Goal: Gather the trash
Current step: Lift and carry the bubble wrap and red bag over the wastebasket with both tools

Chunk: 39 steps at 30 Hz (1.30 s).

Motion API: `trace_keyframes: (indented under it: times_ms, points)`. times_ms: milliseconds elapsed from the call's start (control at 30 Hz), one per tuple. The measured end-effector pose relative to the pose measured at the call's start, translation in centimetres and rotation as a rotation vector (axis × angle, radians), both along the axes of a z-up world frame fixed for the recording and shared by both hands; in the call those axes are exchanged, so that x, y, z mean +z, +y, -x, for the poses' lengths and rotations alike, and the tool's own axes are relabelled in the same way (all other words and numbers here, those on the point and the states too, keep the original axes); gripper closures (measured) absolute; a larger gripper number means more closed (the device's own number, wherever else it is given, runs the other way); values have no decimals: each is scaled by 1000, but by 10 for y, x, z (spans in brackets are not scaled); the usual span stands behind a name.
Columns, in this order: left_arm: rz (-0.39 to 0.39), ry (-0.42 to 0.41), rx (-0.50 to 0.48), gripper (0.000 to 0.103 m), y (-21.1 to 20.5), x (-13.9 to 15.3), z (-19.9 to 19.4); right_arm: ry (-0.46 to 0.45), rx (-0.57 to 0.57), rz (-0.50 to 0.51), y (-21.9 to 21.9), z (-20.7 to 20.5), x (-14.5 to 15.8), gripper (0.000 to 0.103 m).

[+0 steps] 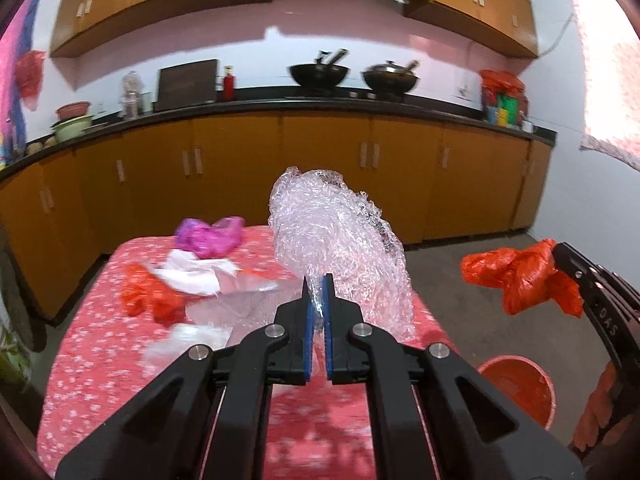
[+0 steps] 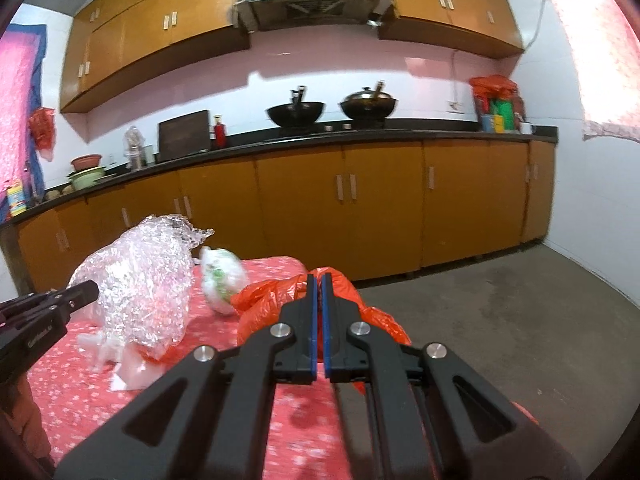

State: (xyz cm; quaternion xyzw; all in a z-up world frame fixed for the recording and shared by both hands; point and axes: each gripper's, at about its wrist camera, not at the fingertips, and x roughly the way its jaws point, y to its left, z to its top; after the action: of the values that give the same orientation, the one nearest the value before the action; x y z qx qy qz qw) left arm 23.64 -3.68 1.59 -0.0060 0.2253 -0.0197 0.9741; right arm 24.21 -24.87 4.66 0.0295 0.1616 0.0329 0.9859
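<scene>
Left gripper (image 1: 317,280) is pointing level over the table (image 1: 88,344), pads pinching a crumpled wad of bubble wrap (image 1: 340,248) and holding it up off the cloth. Right gripper (image 2: 319,280) is reaching out past the table's right edge, clamping an orange plastic bag (image 2: 276,294) that is dangling above an orange bucket (image 1: 520,384) on the floor. A purple bag (image 1: 210,236), white scraps (image 1: 196,276) and another orange bag (image 1: 148,296) are lying on the table; a whitish bag (image 2: 220,276) there is too blurred to identify.

Both wrist views face the counter (image 1: 280,106) — table (image 2: 80,380) close below.
</scene>
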Motion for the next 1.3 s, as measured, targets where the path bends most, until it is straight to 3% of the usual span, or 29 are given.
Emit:
trace_keyframes:
  times_ms: [400,700,900,1100,1300]
  points:
    - [0,84,-183,99,-100,-34,-8,56,-207,3,-105,10,-41,99]
    - [-19,190,-333,99,-181,-77,-1,170,-353,20,-183,25,-97,99]
    - [-59,275,-419,99,-233,-113,5,258,-408,-27,-221,38,-139,99]
    - [-79,349,-454,99,-260,-137,5,310,-441,-63,-243,39,-167,99]
    - [-45,402,-467,99,-272,-150,-4,338,-459,-91,-260,35,-185,99]
